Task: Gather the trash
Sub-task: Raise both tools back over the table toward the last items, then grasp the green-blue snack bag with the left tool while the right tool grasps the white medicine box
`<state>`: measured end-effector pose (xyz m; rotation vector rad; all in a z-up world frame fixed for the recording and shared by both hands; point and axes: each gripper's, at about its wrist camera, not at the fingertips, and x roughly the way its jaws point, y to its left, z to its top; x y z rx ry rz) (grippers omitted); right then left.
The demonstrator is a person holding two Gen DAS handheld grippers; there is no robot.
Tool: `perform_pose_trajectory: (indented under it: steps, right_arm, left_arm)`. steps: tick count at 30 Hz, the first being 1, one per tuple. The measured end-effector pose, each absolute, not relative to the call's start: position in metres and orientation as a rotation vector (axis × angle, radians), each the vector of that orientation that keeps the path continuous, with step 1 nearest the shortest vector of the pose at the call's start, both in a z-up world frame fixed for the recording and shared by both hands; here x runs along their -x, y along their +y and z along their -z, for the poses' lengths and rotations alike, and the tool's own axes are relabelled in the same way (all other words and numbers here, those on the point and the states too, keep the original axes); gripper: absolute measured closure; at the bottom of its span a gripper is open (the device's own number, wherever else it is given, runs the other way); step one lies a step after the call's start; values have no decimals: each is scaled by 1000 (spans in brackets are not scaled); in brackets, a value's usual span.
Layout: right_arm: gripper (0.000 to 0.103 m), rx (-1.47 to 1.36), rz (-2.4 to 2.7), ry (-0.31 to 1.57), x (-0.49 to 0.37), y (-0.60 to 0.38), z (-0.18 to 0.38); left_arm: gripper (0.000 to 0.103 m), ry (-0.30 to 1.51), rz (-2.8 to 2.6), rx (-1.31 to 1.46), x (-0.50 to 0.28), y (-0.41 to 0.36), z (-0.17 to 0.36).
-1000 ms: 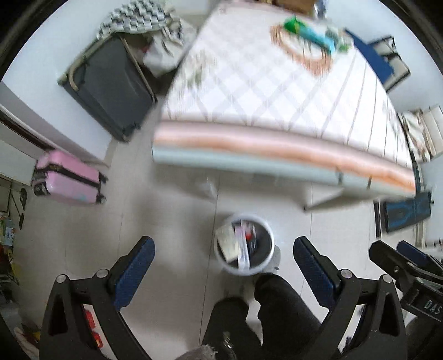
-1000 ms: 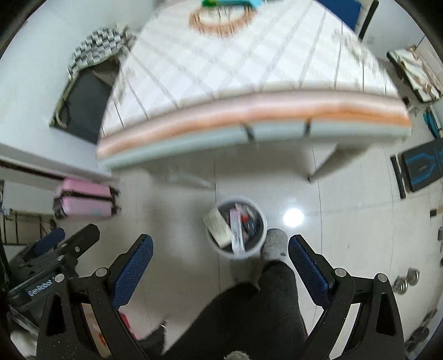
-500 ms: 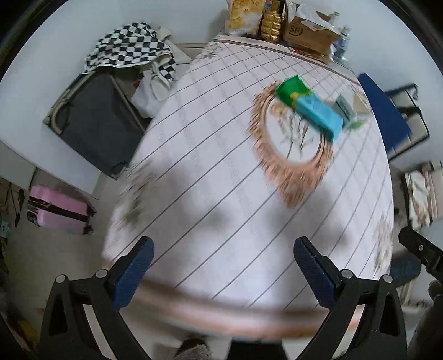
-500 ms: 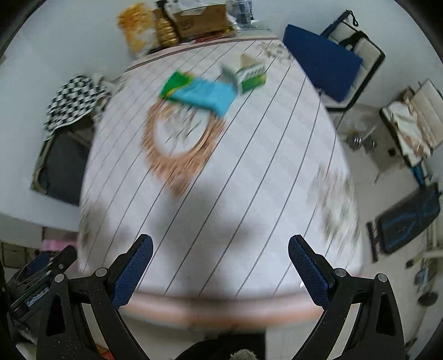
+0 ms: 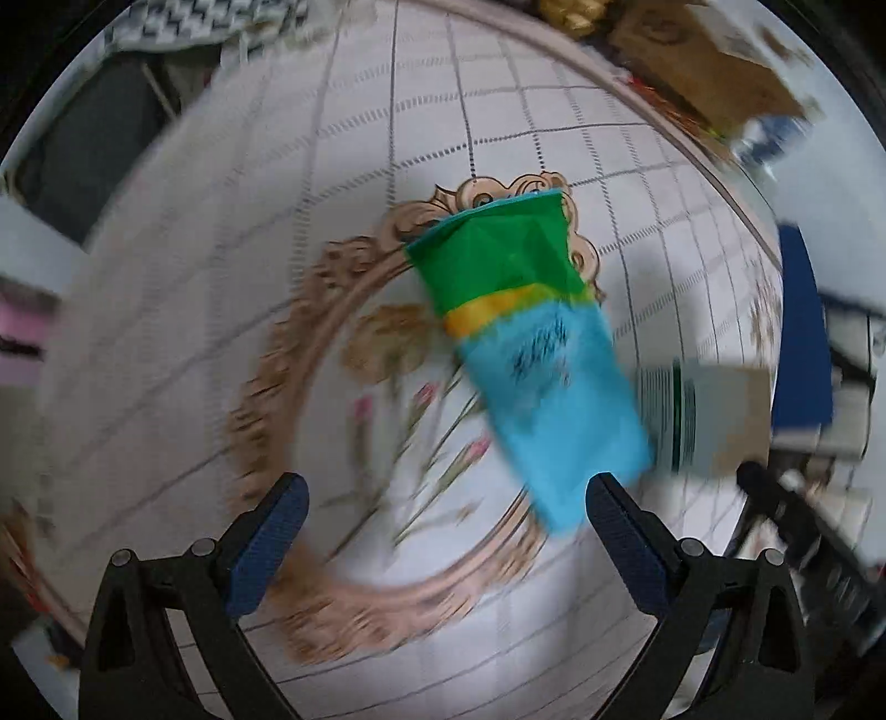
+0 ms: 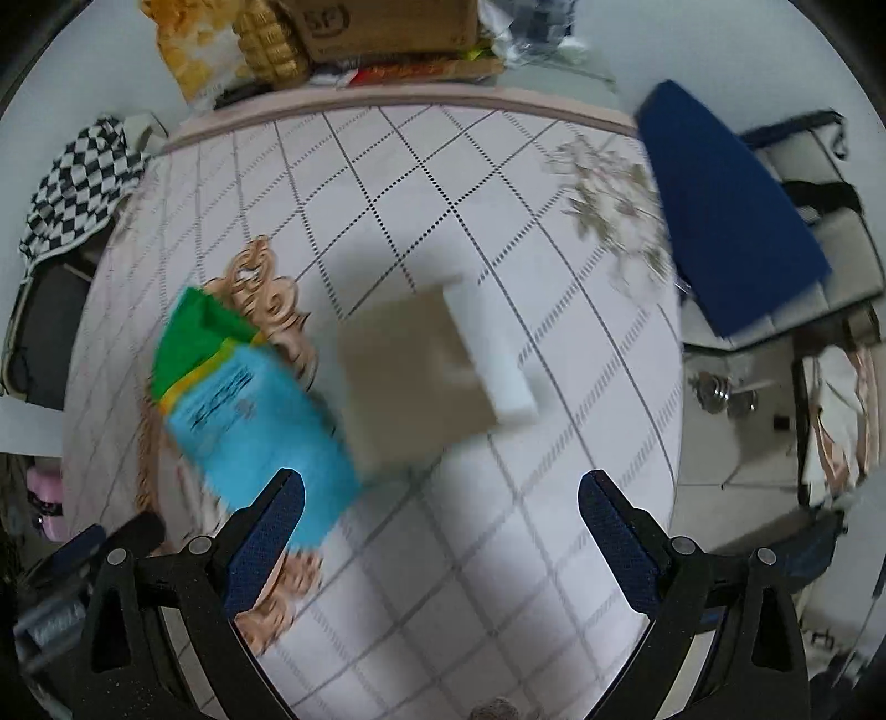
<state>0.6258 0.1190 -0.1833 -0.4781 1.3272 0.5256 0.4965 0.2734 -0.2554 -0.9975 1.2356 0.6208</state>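
Note:
A flat blue and green packet (image 5: 531, 360) lies on the patterned tablecloth (image 5: 221, 277); it also shows in the right wrist view (image 6: 249, 410). Next to it lies a small brown and white carton (image 6: 432, 376), blurred at the right of the left wrist view (image 5: 714, 421). My left gripper (image 5: 443, 531) is open and empty, just short of the packet. My right gripper (image 6: 443, 531) is open and empty, just short of the carton. Both views are motion-blurred.
A cardboard box (image 6: 382, 27), yellow bags (image 6: 194, 50) and gold packets (image 6: 271, 50) crowd the table's far edge. A blue chair (image 6: 731, 221) stands right of the table. A checked cloth (image 6: 72, 183) and dark suitcase (image 5: 99, 144) lie to the left.
Both grippers have swung up from the floor bin and pushed forward over the table; the packet and carton now loom much closer. Both stay open.

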Motion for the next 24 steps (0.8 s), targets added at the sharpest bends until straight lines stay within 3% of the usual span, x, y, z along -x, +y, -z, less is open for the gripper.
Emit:
perform_pose_trajectory:
  steps: [2, 4, 5, 6, 13, 17, 24]
  right_arm:
    - [2, 491, -545, 1346, -638, 131, 197]
    - [2, 508, -566, 1373, -651, 143, 213]
    - [2, 506, -580, 1392, -656, 148, 222]
    - [2, 509, -585, 1405, -649, 146, 227]
    - [9, 474, -550, 1430, -668, 153, 252]
    - [16, 459, -533, 1402, -665, 152, 246]
    - [17, 395, -491, 1356, -649, 135, 225]
  left_arm:
    - [10, 1240, -616, 1078, -512, 284, 278]
    - [41, 1255, -613, 1123, -523, 291, 294]
    - [46, 1247, -600, 1148, -525, 293, 299]
    - [62, 1218, -584, 1170, -525, 296, 301]
    - [82, 1213, -551, 894, -529, 292, 266]
    - [88, 1210, -545, 734, -523, 283, 245]
    - [93, 1190, -557, 578, -500, 277, 215]
